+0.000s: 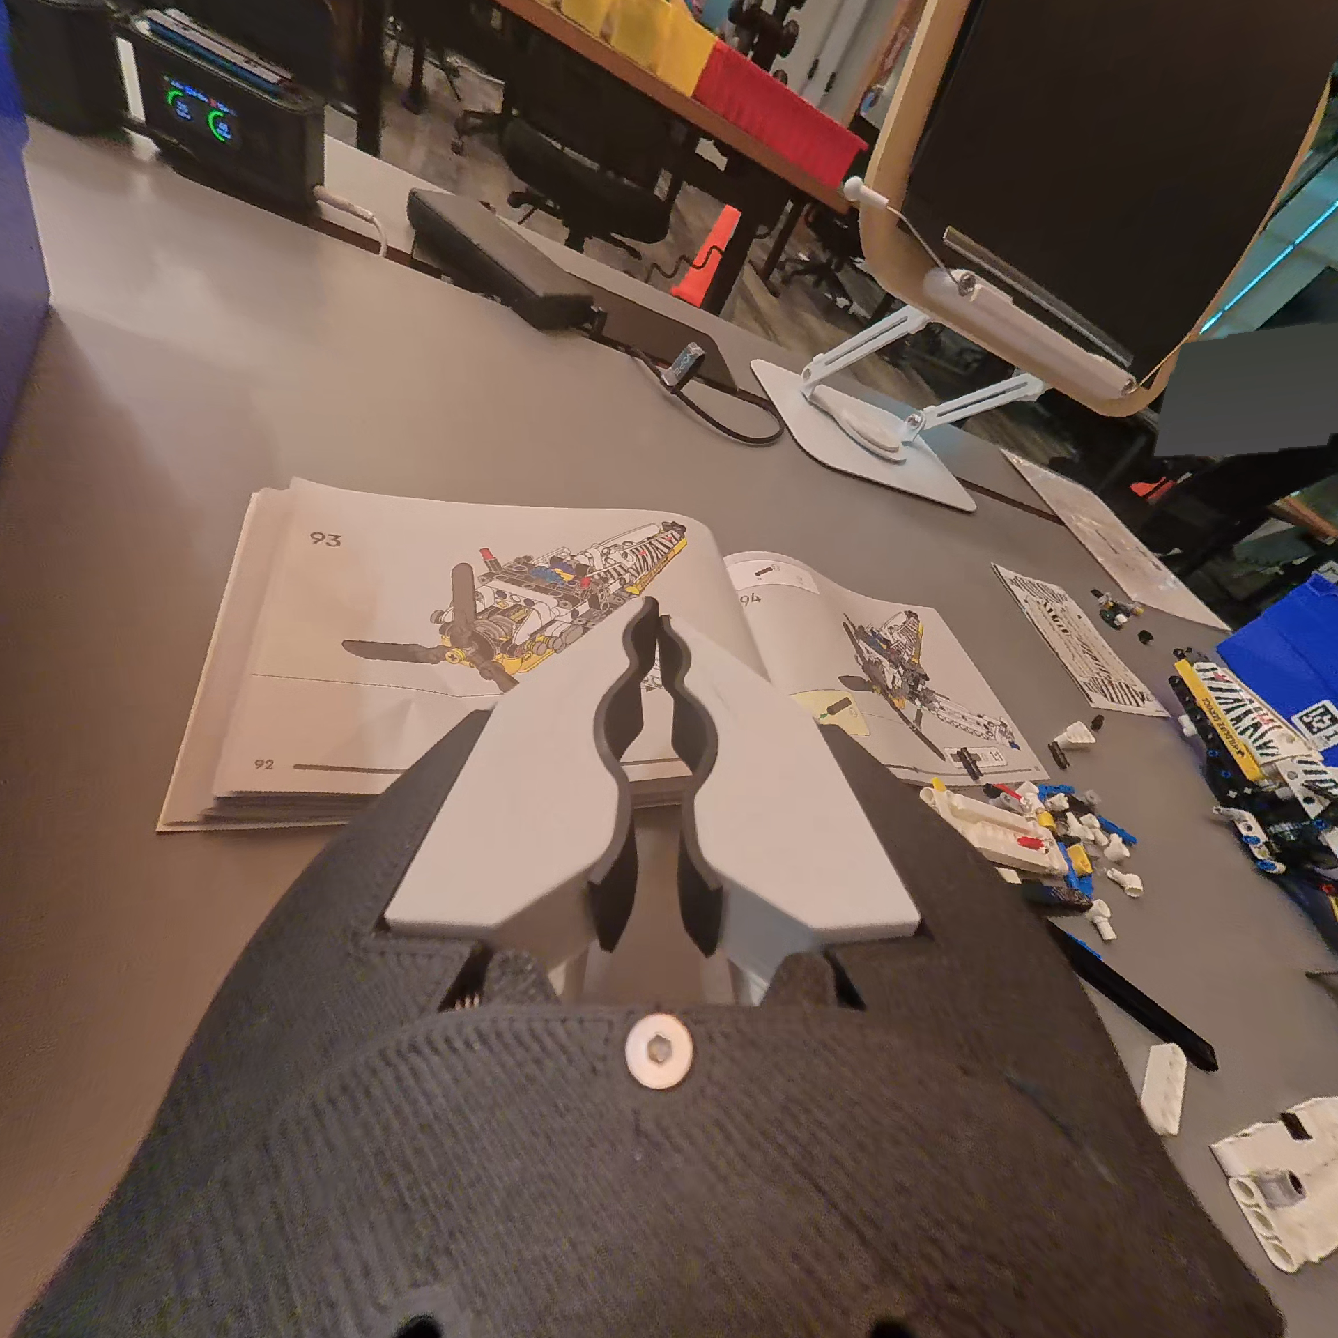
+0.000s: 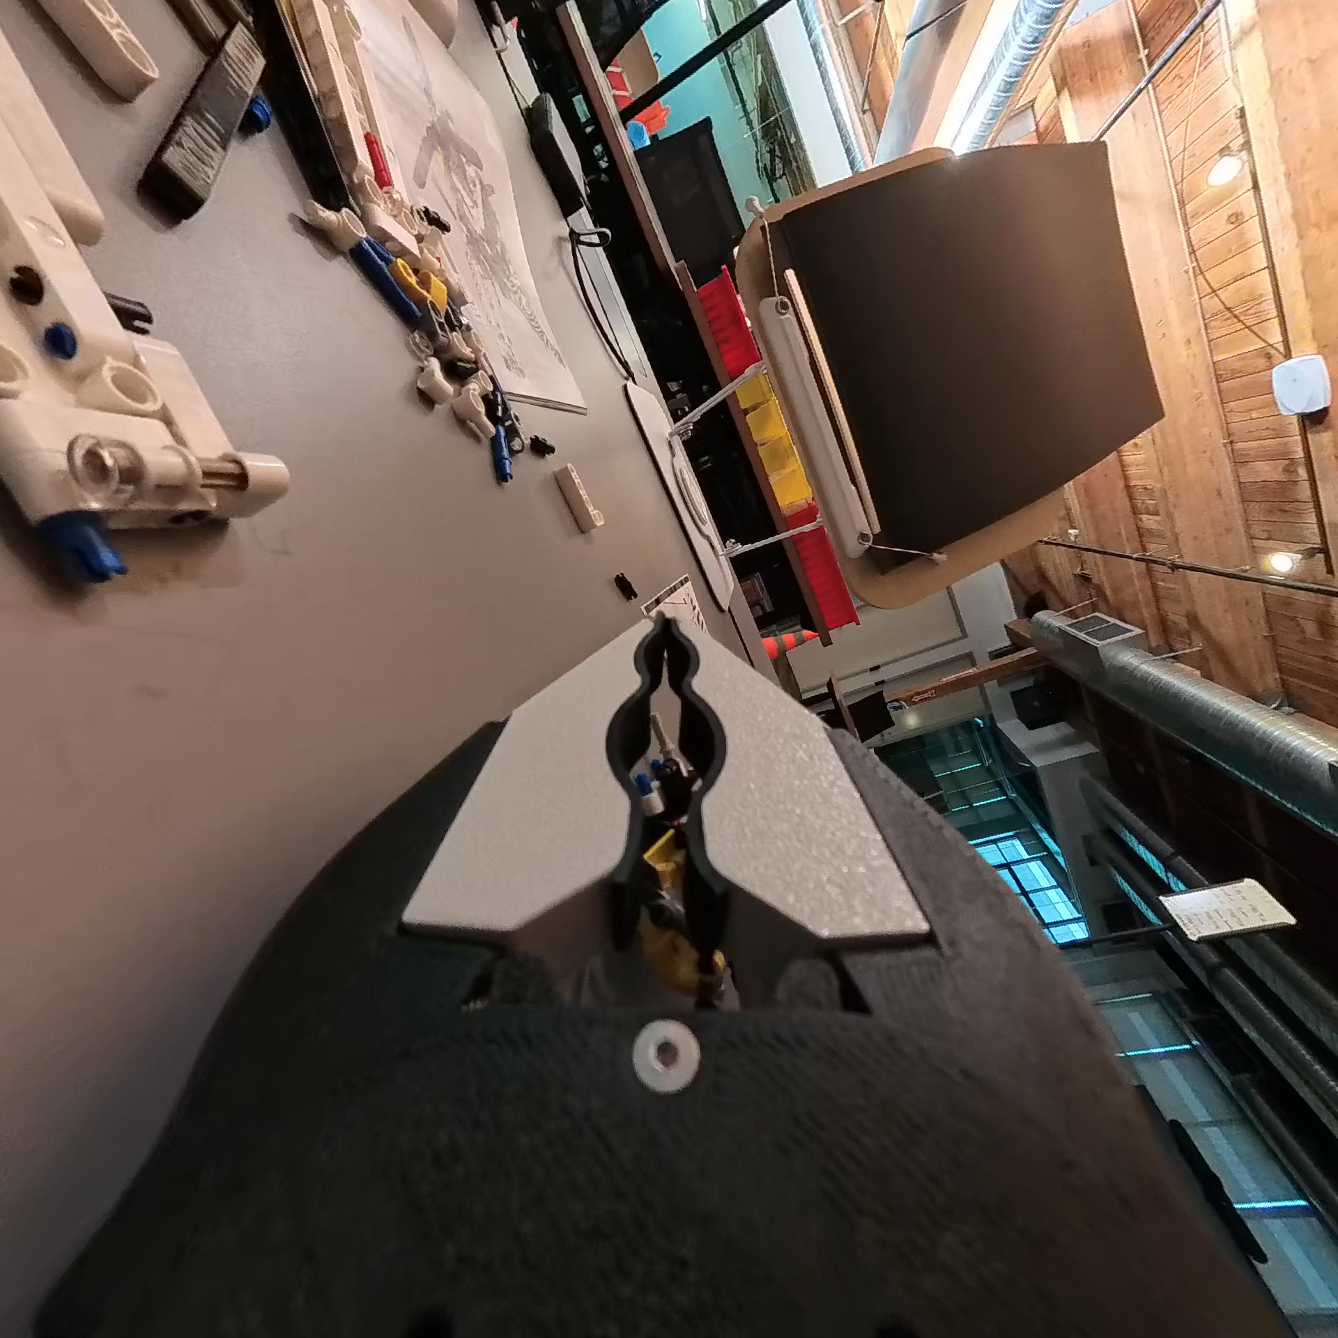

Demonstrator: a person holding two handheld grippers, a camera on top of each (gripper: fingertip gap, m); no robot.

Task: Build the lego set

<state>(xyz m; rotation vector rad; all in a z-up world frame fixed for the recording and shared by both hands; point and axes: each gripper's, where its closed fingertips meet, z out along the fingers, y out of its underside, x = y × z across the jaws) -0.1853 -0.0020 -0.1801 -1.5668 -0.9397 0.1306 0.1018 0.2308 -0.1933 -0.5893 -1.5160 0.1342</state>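
Note:
My left gripper (image 1: 655, 615) is shut and empty, held above the open instruction booklet (image 1: 405, 601). A pile of loose white, blue, yellow and black pieces (image 1: 1035, 832) lies to its right. The partly built model (image 1: 1260, 746), black with striped white and yellow panels, is at the far right. My right gripper (image 2: 662, 626) is shut, tilted sideways over the table. Yellow, black and blue parts of the model (image 2: 666, 832) sit between its fingers. A white sub-assembly with blue pins (image 2: 108, 434) lies to its left, beside the loose pile (image 2: 434, 311).
A sticker sheet (image 1: 1071, 644) lies beyond the pile. A long black piece (image 1: 1129, 999) and white pieces (image 1: 1274, 1187) lie near right. A tablet on a stand (image 1: 1086, 181), a black box (image 1: 507, 253) and a cable stand at the back. A white beam (image 2: 579, 499) lies alone. There is about 35 centimeters between the tips of the two grippers.

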